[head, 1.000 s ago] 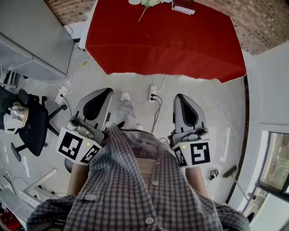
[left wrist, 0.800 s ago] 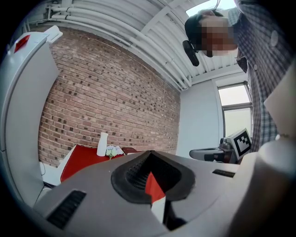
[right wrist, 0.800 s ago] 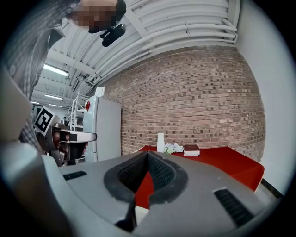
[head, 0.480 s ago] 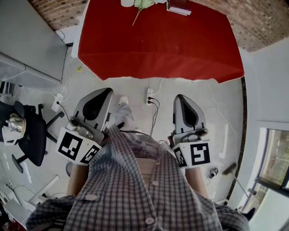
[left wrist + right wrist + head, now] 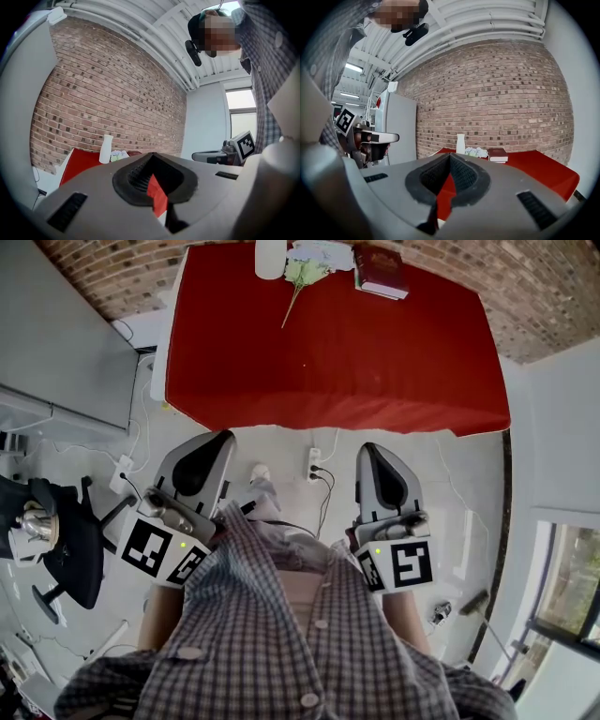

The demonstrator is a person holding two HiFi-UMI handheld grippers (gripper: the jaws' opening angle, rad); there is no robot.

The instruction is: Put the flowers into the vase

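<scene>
- The red-clothed table (image 5: pixel 328 362) has slid lower in frame, nearer; the white ceramic vase (image 5: pixel 270 257) now shows at the top.
- Grey left gripper (image 5: pixel 214 442), lower left: jaws closed, empty, merely carried.
- Pale long-stemmed flowers (image 5: pixel 305 273) lie beside the vase, awaiting pickup.
- Grey right gripper (image 5: pixel 371 457), lower right: jaws closed, empty.

Left gripper (image 5: pixel 192 486) and right gripper (image 5: pixel 382 495) closed, empty.
</scene>
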